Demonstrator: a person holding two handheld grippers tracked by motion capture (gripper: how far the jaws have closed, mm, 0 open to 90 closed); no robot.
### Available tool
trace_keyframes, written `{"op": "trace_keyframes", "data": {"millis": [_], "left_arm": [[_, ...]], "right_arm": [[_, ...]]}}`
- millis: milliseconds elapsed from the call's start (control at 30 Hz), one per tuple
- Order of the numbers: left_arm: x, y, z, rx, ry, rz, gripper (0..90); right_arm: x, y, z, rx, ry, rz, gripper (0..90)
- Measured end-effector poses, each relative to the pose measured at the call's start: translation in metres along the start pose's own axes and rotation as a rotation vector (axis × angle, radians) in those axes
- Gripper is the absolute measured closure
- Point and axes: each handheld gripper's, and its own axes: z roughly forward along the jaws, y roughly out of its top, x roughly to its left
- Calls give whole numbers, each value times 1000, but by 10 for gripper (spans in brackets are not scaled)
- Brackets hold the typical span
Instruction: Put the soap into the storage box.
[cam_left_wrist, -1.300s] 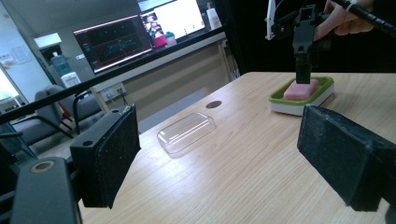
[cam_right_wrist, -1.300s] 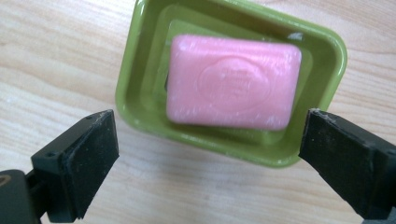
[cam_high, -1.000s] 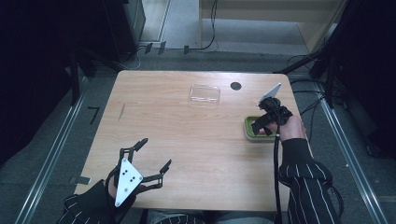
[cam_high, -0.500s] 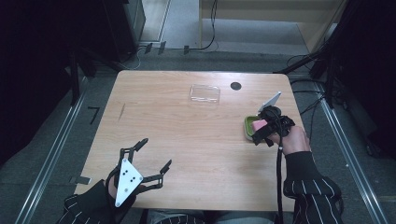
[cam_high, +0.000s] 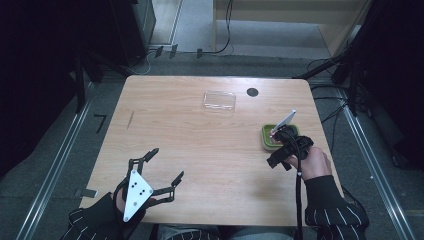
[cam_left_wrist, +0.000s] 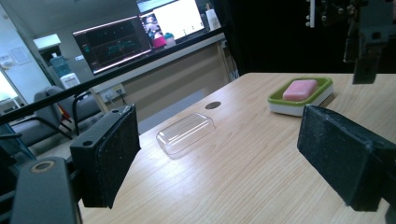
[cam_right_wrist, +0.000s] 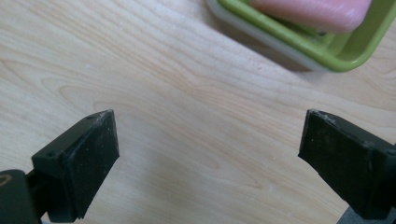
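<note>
Spread jaws are shown on the right gripper (cam_high: 276, 155), with nothing between them but bare wood, as is seen in the right gripper view (cam_right_wrist: 208, 158); the gripper is held just short of the dish (cam_high: 270, 137), on its near side, and no contact with it is made. Within the dish, which is green over a white base, a pink soap (cam_left_wrist: 301, 88) is seen lying flat; in the right gripper view only an edge of the soap (cam_right_wrist: 313, 11) and a corner of the dish (cam_right_wrist: 327, 51) are caught at the top. The dish is placed near the right edge of the table (cam_high: 200, 135), and a grey plate on the gripper is seen slanting above it. Left of the dish and farther from the person, a clear lid (cam_high: 219, 100) is laid flat on the wood, well apart from the dish; in the left gripper view the lid (cam_left_wrist: 186, 134) is seen resting with its hollow side down. Beyond the dish, close to the far edge, a small dark hole (cam_high: 252, 92) is set in the tabletop. Far from the dish, at the near left corner, the left gripper (cam_high: 165, 167) is held with its jaws wide apart and empty.
</note>
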Motion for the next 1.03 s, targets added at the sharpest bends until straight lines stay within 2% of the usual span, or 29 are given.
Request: {"op": "trace_keyframes", "data": {"millis": [633,800,1033], "left_arm": [[0,0,0,0,-2,4,136],[-1,0,0,-2,0,4,136],[-1,0,0,-8,2,4,136]], "right_arm": [[11,-37,28,59,2,-19,53],[13,-47,34,59,0,-26,53],[12,-61,43,64,5,-11,55]]}}
